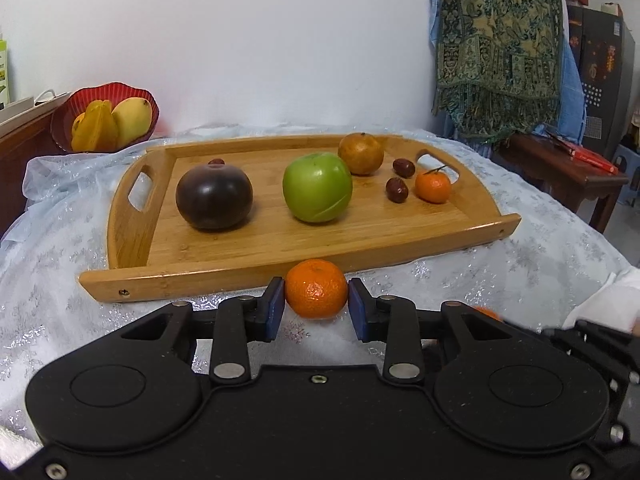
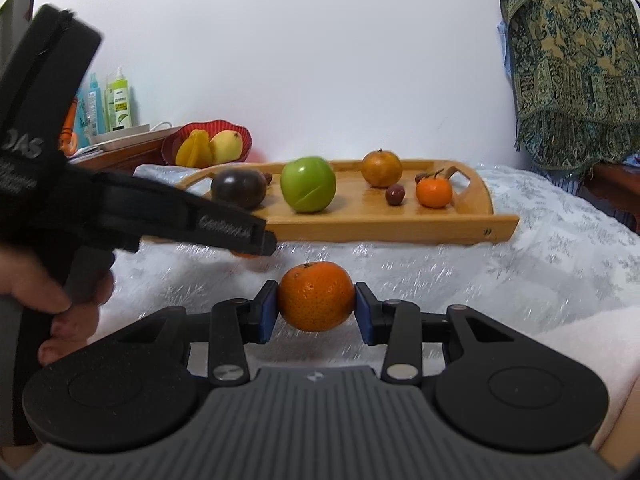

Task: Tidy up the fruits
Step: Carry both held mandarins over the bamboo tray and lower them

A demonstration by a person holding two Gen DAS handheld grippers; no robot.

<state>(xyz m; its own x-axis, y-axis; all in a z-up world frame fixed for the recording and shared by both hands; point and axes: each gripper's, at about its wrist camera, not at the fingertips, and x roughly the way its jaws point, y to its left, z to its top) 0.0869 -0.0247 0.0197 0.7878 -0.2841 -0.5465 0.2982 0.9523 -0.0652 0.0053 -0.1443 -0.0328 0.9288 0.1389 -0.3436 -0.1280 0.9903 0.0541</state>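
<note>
A mandarin (image 1: pixel 316 289) is clamped between the blue pads of the left tongs (image 1: pixel 317 304), just before the bamboo tray (image 1: pixel 280 240) on the cloth-covered bench (image 1: pixel 60 264). A second mandarin (image 2: pixel 316 297) is clamped in the right tongs (image 2: pixel 316 308), seemingly lifted clear of the cloth.

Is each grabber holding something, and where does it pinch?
Yes. The left gripper pinches a tangerine by its sides; the right gripper pinches another tangerine the same way.
</note>
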